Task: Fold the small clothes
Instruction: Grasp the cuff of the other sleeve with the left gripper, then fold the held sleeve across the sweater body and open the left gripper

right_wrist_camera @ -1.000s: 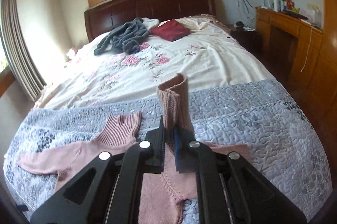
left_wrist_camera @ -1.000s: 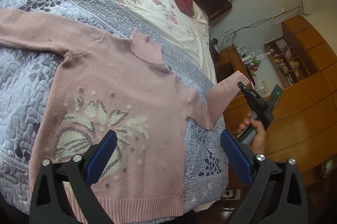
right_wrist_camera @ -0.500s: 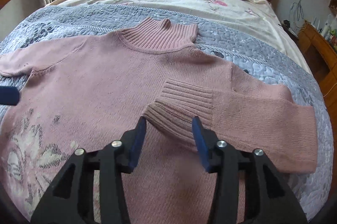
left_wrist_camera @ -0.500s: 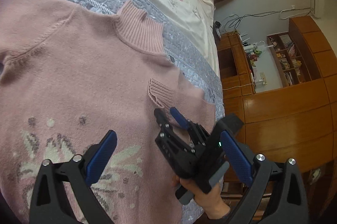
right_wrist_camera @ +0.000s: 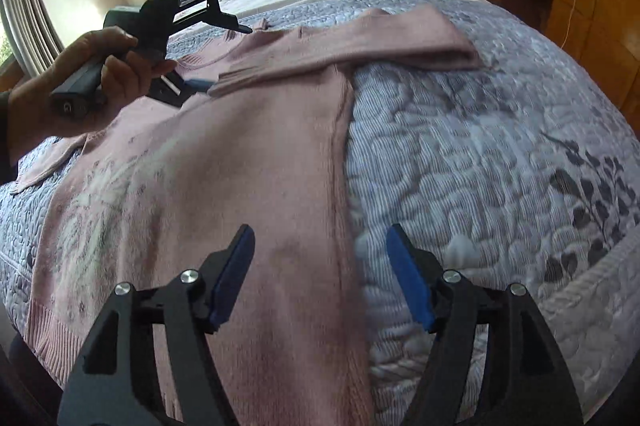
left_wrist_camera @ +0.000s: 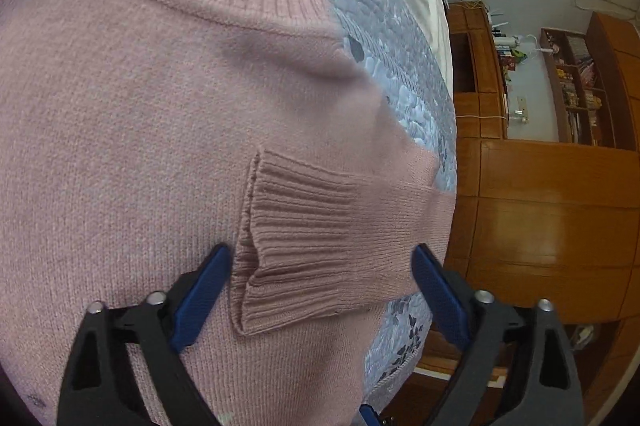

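Pink sweater (right_wrist_camera: 256, 161) lies flat on the bed (right_wrist_camera: 500, 153), its sleeve (left_wrist_camera: 320, 226) crossed inward for folding; both grippers, left gripper (left_wrist_camera: 320, 290) and right gripper (right_wrist_camera: 320, 266), hover with fingers wide, empty.

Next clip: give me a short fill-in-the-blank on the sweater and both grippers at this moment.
1. The pink knit sweater lies on a grey quilted ____.
2. Its ribbed sleeve cuff is folded across the sweater's ____.
3. The left gripper is ____, holding nothing.
4. The right gripper is ____.

Missing: bedspread; chest; open; open
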Motion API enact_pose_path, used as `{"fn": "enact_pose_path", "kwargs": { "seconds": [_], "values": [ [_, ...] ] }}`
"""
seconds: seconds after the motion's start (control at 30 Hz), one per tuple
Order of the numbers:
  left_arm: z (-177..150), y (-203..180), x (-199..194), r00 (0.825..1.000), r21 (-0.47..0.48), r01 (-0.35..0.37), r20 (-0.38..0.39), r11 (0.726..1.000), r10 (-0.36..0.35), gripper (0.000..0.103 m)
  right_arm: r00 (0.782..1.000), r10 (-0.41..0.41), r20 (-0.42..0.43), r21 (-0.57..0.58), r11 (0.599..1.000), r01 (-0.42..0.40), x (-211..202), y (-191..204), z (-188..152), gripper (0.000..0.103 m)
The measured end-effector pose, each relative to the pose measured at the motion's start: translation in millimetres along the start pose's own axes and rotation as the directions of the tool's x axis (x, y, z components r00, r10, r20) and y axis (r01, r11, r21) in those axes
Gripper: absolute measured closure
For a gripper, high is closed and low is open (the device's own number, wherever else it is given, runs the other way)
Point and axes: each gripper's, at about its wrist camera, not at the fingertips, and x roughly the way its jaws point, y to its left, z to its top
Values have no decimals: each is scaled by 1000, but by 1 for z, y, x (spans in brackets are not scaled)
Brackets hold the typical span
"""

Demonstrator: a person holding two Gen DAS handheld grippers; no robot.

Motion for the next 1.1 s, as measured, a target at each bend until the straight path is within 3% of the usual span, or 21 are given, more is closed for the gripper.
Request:
{"fn": "enact_pose_path", "kwargs": {
  "seconds": [0.03, 0.13, 0.23, 0.37, 0.53, 0.63, 0.8, 1.1],
  "values": [
    [0, 0, 0, 999, 1, -40, 2, 999, 40, 94, 1000, -1, -5, 9, 1000, 1, 0, -1, -6, 35],
    [0, -2, -2, 999, 10, -49, -14, 999, 50, 95, 1000, -5, 13, 14, 1000, 4, -4, 3, -13, 34],
    [-2, -19, -25, 1000, 51, -26, 19, 998, 25, 96, 1000, -16, 24, 10, 1000, 15, -5, 6, -15, 34],
    [-5, -41, -90, 996, 129, 1, 92, 992, -13, 97, 999, -26, 23, 5, 1000, 25, -4, 5, -16, 34],
    [4, -35, -177, 982, 160, -52, 189, 986, 21, 97, 999, -35, 29, 16, 999, 35, -6, 7, -16, 34],
    [17, -15, -215, 972, 132, -96, 227, 987, 64, 97, 999, -36, 36, 20, 999, 35, -8, 10, -16, 34],
    [27, 27, -242, 963, 69, -150, 237, 986, 129, 97, 998, -37, 41, 15, 999, 36, -9, 12, -12, 34],
    [41, 115, -226, 954, -51, -250, 155, 967, 255, 97, 998, -43, 46, 21, 999, 42, -8, 13, -3, 34]
  ]
}}
